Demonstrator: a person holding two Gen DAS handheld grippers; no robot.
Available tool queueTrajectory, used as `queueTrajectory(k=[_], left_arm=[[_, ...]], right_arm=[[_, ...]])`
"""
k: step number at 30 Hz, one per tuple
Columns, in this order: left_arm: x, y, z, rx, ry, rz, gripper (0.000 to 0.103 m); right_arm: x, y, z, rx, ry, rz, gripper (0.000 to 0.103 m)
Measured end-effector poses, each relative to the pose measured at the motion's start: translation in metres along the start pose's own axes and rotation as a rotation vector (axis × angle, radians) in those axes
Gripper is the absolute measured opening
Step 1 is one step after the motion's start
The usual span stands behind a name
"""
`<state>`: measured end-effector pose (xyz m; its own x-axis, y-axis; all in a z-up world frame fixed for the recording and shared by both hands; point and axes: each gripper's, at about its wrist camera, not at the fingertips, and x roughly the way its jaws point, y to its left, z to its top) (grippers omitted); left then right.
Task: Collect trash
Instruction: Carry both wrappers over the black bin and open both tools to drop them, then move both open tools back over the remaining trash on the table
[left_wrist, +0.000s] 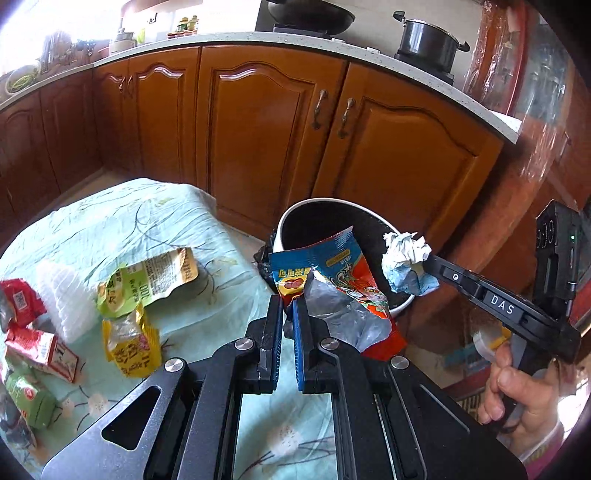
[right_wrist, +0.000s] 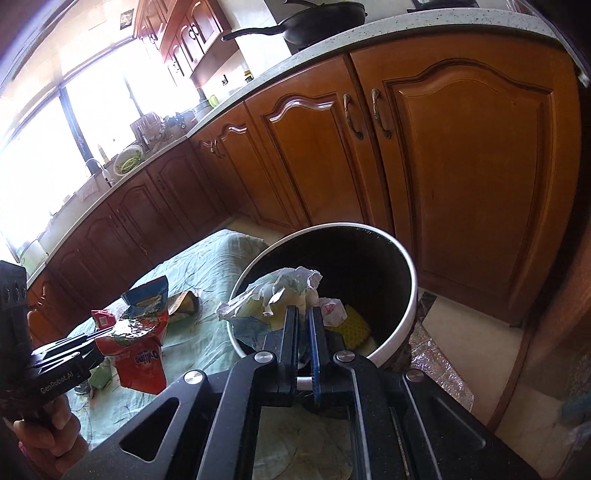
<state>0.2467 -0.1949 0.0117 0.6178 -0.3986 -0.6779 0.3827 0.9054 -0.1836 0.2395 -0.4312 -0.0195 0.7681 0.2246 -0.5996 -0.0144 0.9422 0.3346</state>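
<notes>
My left gripper (left_wrist: 288, 306) is shut on a torn red and blue snack wrapper (left_wrist: 332, 288), held at the near rim of the white trash bin (left_wrist: 291, 218). The same snack wrapper (right_wrist: 142, 350) hangs from the left gripper (right_wrist: 99, 334) in the right wrist view. My right gripper (right_wrist: 303, 314) is shut on a crumpled white and blue tissue wad (right_wrist: 280, 291), over the trash bin (right_wrist: 412, 291). From the left wrist view, that tissue wad (left_wrist: 406, 262) sits at the tip of the right gripper (left_wrist: 428, 260) above the bin's right side. Yellow and white trash (right_wrist: 352, 319) lies in the bin.
On the green floral tablecloth (left_wrist: 177, 229) lie a green pouch (left_wrist: 147, 280), a yellow packet (left_wrist: 133, 343), a white plastic tray (left_wrist: 62, 295), red cartons (left_wrist: 37, 347) and a green packet (left_wrist: 29, 398). Wooden cabinets (left_wrist: 258, 125) stand behind. A hand (left_wrist: 517, 387) grips the right tool.
</notes>
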Motion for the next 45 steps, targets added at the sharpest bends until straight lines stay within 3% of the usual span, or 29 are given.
queueTrajectory(k=[16, 19, 20, 21, 23, 25, 28, 30, 32, 38, 42, 45], left_arm=[[0.074, -0.033, 0.039, 0.069, 0.075, 0.007, 0.006], [0.083, -0.038, 0.042, 0.077, 0.091, 0.007, 0.007], [0.086, -0.039, 0.043, 0.079, 0.098, 0.009, 0.009], [0.087, -0.039, 0.043, 0.078, 0.105, 0.009, 0.015], [0.085, -0.038, 0.041, 0.076, 0.1, 0.012, 0.029], [0.081, -0.036, 0.038, 0.07, 0.083, 0.014, 0.045], [0.074, -0.03, 0.032, 0.047, 0.079, 0.008, 0.045], [0.067, -0.024, 0.026, 0.025, 0.074, 0.001, 0.046], [0.058, -0.017, 0.019, 0.007, 0.065, -0.003, 0.046], [0.022, 0.011, -0.016, -0.074, 0.038, 0.009, 0.051], [-0.003, 0.032, -0.037, -0.117, 0.019, 0.037, 0.051], [-0.026, 0.051, -0.051, -0.141, 0.0, 0.072, 0.054]], right_arm=[[0.033, -0.031, 0.023, 0.019, 0.052, -0.047, 0.006], [0.042, -0.029, 0.024, 0.03, 0.06, -0.05, 0.014], [0.044, -0.027, 0.022, 0.036, 0.068, -0.051, 0.021], [0.045, -0.028, 0.023, 0.043, 0.072, -0.051, 0.027], [0.041, -0.029, 0.02, 0.051, 0.066, -0.043, 0.048], [0.038, -0.029, 0.018, 0.052, 0.056, -0.042, 0.051], [0.035, -0.028, 0.014, 0.067, 0.054, -0.029, 0.055], [0.031, -0.026, 0.011, 0.073, 0.049, -0.024, 0.064], [0.027, -0.023, 0.008, 0.082, 0.042, -0.012, 0.08], [0.017, 0.009, -0.005, 0.061, 0.07, 0.015, 0.098], [0.017, 0.034, -0.013, 0.047, 0.123, 0.042, 0.101], [0.017, 0.059, -0.021, -0.002, 0.154, 0.009, 0.103]])
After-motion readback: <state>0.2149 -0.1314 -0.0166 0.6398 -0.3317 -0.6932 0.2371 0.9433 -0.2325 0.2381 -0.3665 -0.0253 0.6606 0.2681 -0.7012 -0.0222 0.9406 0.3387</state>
